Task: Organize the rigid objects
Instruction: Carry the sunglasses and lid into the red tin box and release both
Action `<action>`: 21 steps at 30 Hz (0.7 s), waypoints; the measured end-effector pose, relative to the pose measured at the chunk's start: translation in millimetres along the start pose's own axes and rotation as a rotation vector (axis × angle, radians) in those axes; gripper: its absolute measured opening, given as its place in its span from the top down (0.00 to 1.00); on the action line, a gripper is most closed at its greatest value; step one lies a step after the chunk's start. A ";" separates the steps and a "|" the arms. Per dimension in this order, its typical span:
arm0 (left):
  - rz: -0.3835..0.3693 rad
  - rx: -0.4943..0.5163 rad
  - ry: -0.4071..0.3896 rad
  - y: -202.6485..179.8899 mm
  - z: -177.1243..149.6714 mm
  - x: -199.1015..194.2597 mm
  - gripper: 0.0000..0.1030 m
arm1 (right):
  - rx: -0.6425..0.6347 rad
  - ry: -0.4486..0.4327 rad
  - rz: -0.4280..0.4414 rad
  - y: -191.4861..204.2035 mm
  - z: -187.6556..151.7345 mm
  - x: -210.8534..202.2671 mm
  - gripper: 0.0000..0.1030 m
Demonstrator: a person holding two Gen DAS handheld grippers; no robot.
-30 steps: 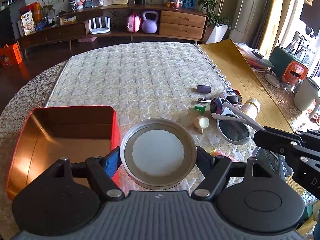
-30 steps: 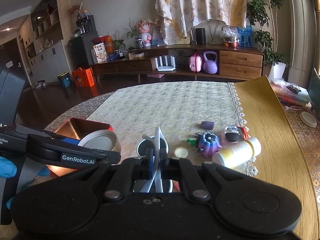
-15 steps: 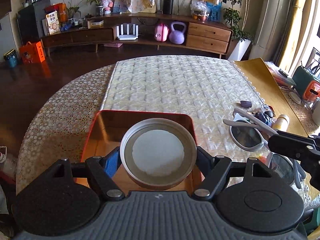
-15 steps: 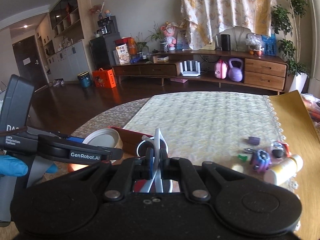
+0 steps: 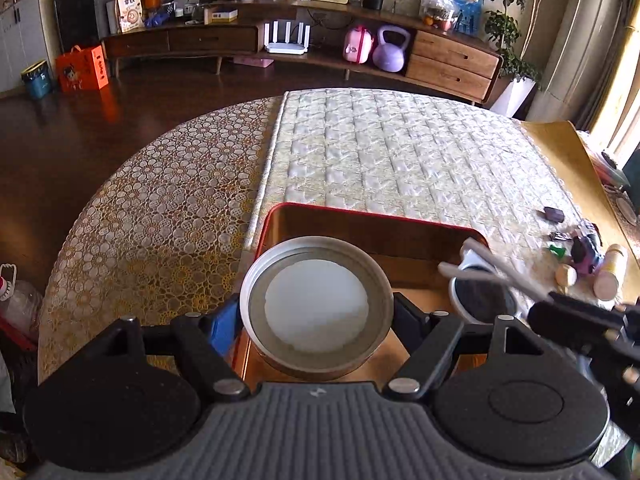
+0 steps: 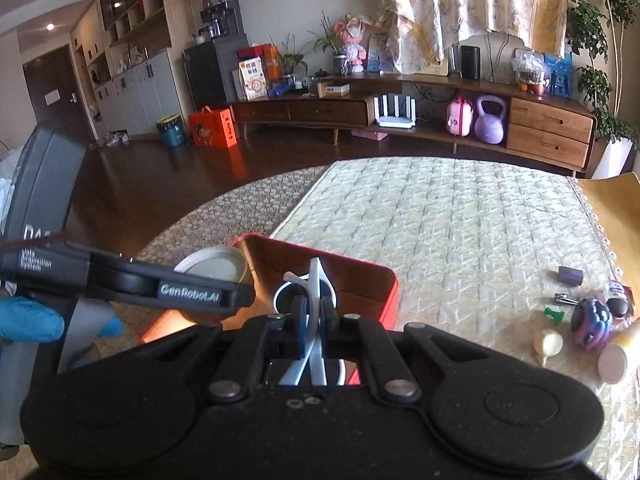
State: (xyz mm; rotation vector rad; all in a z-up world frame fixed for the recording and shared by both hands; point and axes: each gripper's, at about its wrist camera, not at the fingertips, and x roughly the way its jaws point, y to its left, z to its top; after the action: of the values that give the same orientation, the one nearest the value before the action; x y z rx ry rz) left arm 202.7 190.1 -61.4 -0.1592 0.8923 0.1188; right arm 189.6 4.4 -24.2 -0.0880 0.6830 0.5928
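Left tool (image 5: 318, 312) clenched on round metal jar lid with white liner (image 5: 316, 306), held over red rectangular tin box (image 5: 372, 216) for dropping in; right tool (image 6: 314, 312) grips white-framed dark-lens sunglasses (image 6: 316, 280) above same box; both crowd the opening, may collide; purple toy (image 6: 592, 322), yellow bottle (image 5: 610, 272), small bits wait on tabletop (image 5: 400, 152)

Home living rm: TV sideboard (image 6: 412, 110), kettlebell (image 6: 491, 120), houseplants (image 6: 600, 48), curtains (image 6: 460, 8).

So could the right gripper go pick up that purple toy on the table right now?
Probably not yet: the right gripper is shut on the white sunglasses, above the red tin. The purple toy lies unobstructed off to its right.
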 end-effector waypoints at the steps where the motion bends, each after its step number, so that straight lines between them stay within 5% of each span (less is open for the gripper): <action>1: 0.004 0.000 0.004 0.3 3.1 4.5 0.25 | -0.004 0.007 -0.004 2.0 -0.1 4.7 0.94; 14: 0.088 0.087 -0.038 -21.0 14.0 26.2 0.25 | -0.052 0.087 -0.039 16.5 -21.6 47.5 0.94; 21: 0.061 0.133 -0.013 -40.9 7.5 35.9 0.25 | -0.057 0.097 -0.051 19.1 -29.6 52.8 0.94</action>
State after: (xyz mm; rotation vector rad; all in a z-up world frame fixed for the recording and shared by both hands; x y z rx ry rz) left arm 237.6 152.7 -81.2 -0.0077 0.8891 0.1164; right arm 195.0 38.1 -77.7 -0.1880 0.7561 0.5622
